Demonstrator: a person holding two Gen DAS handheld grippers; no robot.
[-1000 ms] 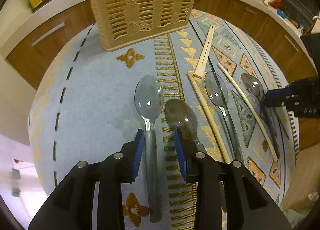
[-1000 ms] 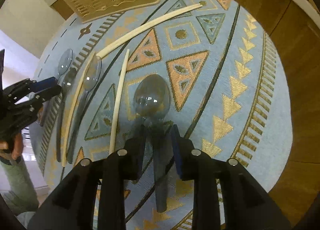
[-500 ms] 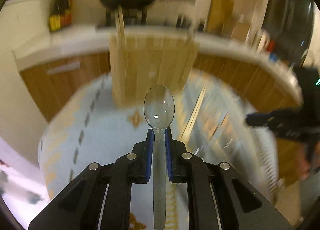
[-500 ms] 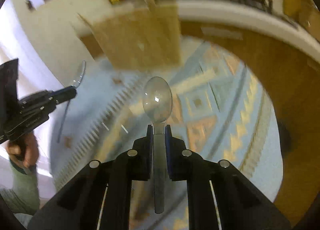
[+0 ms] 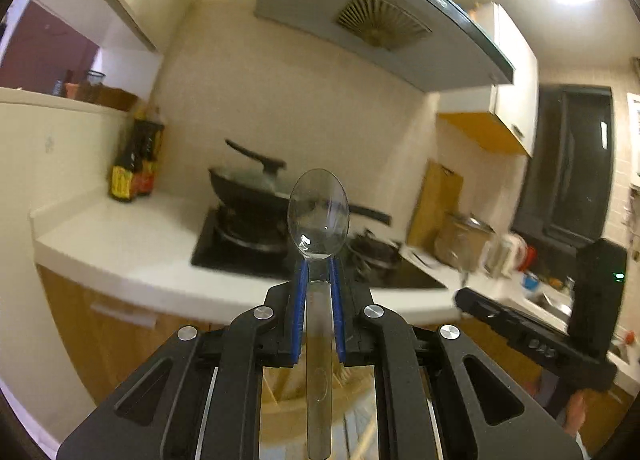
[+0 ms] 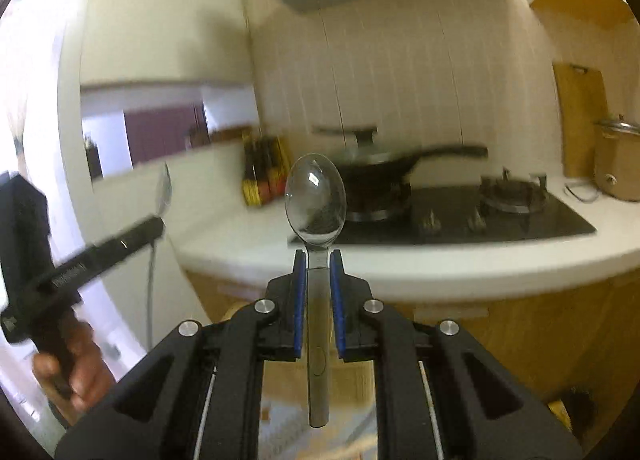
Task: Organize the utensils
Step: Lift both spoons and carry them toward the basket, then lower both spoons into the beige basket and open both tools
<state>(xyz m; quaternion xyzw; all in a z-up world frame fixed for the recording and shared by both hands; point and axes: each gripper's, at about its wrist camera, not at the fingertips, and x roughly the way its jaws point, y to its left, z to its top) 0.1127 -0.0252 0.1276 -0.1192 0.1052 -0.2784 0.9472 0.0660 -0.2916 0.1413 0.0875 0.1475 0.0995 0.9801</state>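
Two clear plastic spoons are in play, one in each gripper. The left gripper [image 5: 318,266] has its blue pads pressed together on the neck of the first spoon [image 5: 318,215], bowl up and forward, handle running back down between the black fingers. The right gripper [image 6: 318,258] is clamped the same way on the second spoon [image 6: 315,199], bowl upright above the pads, handle hanging below them. Both spoons are held in the air in front of the kitchen counter.

Counted from left to right in the left wrist view: a cluster of dark sauce bottles [image 5: 134,167] whose number cannot be told through the blur, one lidded black wok [image 5: 250,183] on the hob, one wooden cutting board [image 5: 438,199] leaning on the wall, one metal pot [image 5: 464,240], and the right gripper's black body [image 5: 532,336] at the right edge, its spoon not visible from here.

The right wrist view shows what the other does not: the hand [image 6: 76,364] gripping the left tool, and the first spoon seen edge-on [image 6: 164,189] at the far left. It also shows two burners on the black hob [image 6: 460,215], the wok [image 6: 376,165] sitting on the left one. Only the left view shows the dark window [image 5: 568,163] and the small clutter of cups beneath it.
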